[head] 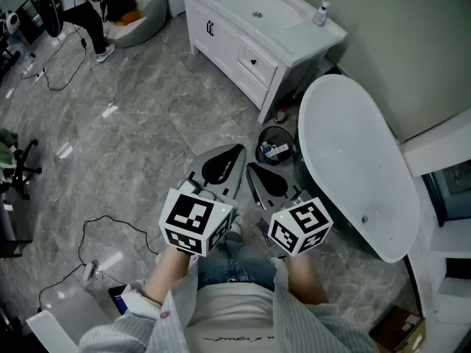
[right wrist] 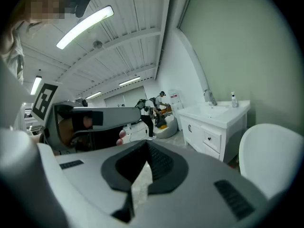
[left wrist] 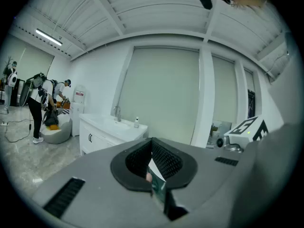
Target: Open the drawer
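The white vanity (head: 221, 46) stands against the far wall, well ahead of both grippers. Its drawer (head: 256, 66), with a small dark knob, is closed, and sits to the right of a cabinet door with a dark handle. In the right gripper view the drawer (right wrist: 212, 139) shows at the right, still far off. My left gripper (head: 234, 154) and right gripper (head: 255, 170) are held side by side at waist height, pointing at the vanity. Both are shut with nothing between the jaws. The left gripper view shows its closed jaws (left wrist: 152, 142) and the vanity (left wrist: 102, 134) beyond.
A white oval bathtub (head: 353, 160) lies to the right, close to the right gripper. A black waste bin (head: 276, 145) stands between tub and vanity. A soap bottle (head: 321, 13) is on the countertop. Cables cross the marble floor at left; people and a beanbag are far back.
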### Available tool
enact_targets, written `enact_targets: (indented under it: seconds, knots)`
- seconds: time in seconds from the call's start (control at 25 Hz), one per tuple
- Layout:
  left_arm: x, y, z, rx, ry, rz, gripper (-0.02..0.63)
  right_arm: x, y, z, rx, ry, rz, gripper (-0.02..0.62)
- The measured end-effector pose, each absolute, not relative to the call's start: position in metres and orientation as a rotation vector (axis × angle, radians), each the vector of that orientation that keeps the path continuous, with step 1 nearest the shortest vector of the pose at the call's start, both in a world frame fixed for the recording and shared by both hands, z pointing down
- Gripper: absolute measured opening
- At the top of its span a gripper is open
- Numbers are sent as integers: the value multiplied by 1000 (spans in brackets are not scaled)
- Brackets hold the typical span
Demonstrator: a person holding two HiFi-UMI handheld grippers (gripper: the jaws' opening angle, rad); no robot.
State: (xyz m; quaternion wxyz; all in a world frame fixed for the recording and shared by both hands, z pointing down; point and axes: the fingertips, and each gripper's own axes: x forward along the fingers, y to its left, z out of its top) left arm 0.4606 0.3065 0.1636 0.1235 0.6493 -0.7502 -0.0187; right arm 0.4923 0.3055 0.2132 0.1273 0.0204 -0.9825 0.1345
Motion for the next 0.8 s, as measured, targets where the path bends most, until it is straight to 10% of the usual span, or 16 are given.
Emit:
enact_targets:
  seconds: [0.8]
  knots:
    - [460,307,176,1802,-2239,-70,17,494,296,222,-4,-2858,412,9]
